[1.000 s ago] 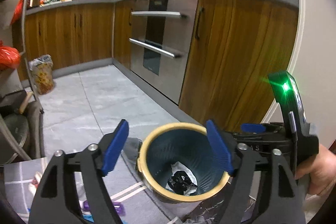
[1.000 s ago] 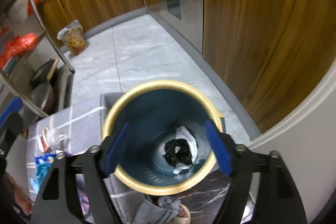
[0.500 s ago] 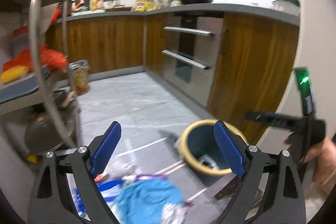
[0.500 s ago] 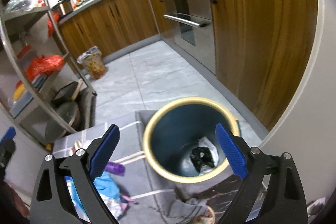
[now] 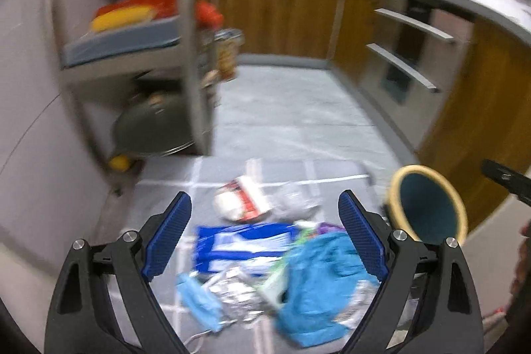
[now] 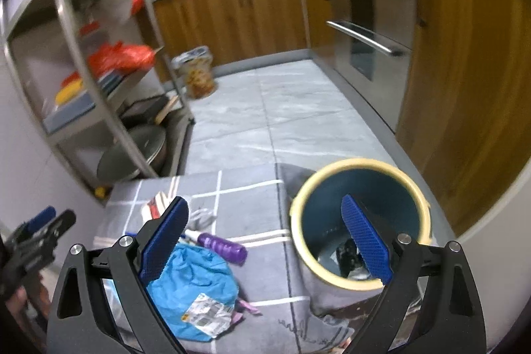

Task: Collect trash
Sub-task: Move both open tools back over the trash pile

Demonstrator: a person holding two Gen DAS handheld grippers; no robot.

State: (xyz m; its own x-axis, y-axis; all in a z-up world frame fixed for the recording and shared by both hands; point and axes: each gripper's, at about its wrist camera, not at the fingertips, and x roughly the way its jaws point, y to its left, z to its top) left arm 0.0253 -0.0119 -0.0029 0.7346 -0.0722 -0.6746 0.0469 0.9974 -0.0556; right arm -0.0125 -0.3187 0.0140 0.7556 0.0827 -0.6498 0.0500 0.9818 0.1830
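Trash lies scattered on a grey checked mat (image 6: pixel 245 168): a blue plastic bag (image 5: pixel 318 284) (image 6: pixel 192 284), a blue-and-white packet (image 5: pixel 242 247), crumpled foil (image 5: pixel 232 291), a white-and-red wrapper (image 5: pixel 242 198), a purple bottle (image 6: pixel 222 247). A teal bin with a yellow rim (image 5: pixel 428 204) (image 6: pixel 358 221) stands right of the pile and holds dark and white scraps. My left gripper (image 5: pixel 265 238) hangs open above the pile with nothing between its fingers. My right gripper (image 6: pixel 265 238) is open too, between the bag and the bin.
A metal shelf rack (image 6: pixel 99 82) with pans and bags stands at the left. Wooden cabinets (image 6: pixel 464 88) and steel oven drawers (image 6: pixel 371 32) line the right side. A patterned bag (image 6: pixel 197 75) sits on the tiled floor further back.
Both grippers have swung left, away from over the bin, to above the trash pile. Their jaws stand wider than a second ago. The left view is now blurred by motion.
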